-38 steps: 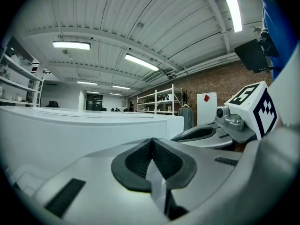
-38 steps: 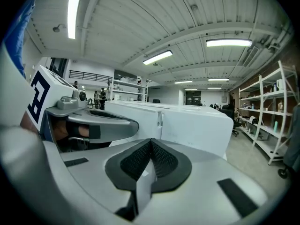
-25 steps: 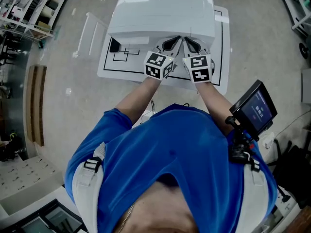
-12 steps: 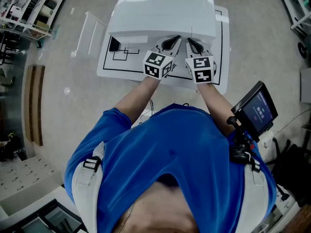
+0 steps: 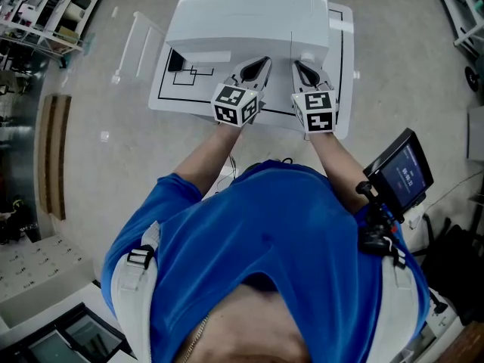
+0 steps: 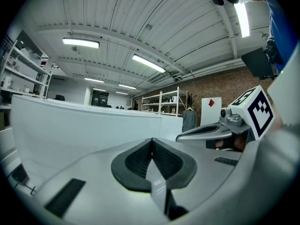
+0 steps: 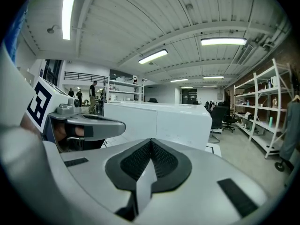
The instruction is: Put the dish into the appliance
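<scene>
Shut tight, the left gripper (image 6: 151, 140) is pressing its pads together with nothing between them, and the right gripper (image 7: 151, 140) is doing the same, also empty. Both are pointing side by side at the near wall of the white appliance (image 5: 249, 13), contact unclear. The appliance is sitting on a white floor mat (image 5: 170, 100) with black lines. Both forearms (image 5: 208, 153) are reaching forward, roughly parallel, from the blue-shirted person (image 5: 265, 240).

shirt (image 5: 280, 233): blue, short sleeves | straps (image 5: 130, 290): pale, over both shoulders, black buckles (image 5: 141, 257) | left gripper (image 5: 265, 60), right gripper (image 5: 296, 63): smooth grey shells, black ribbed pads (image 6: 137, 161) | marker cubes (image 5: 236, 104): black-and-white squares
</scene>
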A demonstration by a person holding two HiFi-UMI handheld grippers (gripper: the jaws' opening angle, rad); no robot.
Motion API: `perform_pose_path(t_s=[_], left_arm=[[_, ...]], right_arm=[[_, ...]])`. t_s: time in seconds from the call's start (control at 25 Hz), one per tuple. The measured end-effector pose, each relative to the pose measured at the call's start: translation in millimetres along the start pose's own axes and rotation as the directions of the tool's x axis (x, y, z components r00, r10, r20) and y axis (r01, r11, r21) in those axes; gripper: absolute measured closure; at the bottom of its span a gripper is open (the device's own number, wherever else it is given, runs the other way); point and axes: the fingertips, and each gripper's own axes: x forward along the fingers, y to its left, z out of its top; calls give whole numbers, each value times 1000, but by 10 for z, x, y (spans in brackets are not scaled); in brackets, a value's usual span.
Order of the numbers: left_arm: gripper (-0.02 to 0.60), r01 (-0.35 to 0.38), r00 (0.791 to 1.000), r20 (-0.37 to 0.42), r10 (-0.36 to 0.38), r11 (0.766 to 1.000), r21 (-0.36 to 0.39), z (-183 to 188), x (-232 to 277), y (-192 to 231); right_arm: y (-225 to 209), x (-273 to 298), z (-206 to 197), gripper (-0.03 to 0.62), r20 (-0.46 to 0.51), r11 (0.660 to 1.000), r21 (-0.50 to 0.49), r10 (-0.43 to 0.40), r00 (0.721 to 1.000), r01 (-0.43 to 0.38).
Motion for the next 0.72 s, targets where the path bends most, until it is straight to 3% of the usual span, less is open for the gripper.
perform_pose_path(t_s=[0.4,0.72], left_arm=[[574,-67,998,7,68,997,-36,-101,-303,17],[574,-97,995,17,98,994,-54,-76,-509,-350]], right_arm=[[-27,-241,-93,592,9,1000,11,13,1000,-13],[-167,-750,-129,592,41,999,31,23,999,-24]])
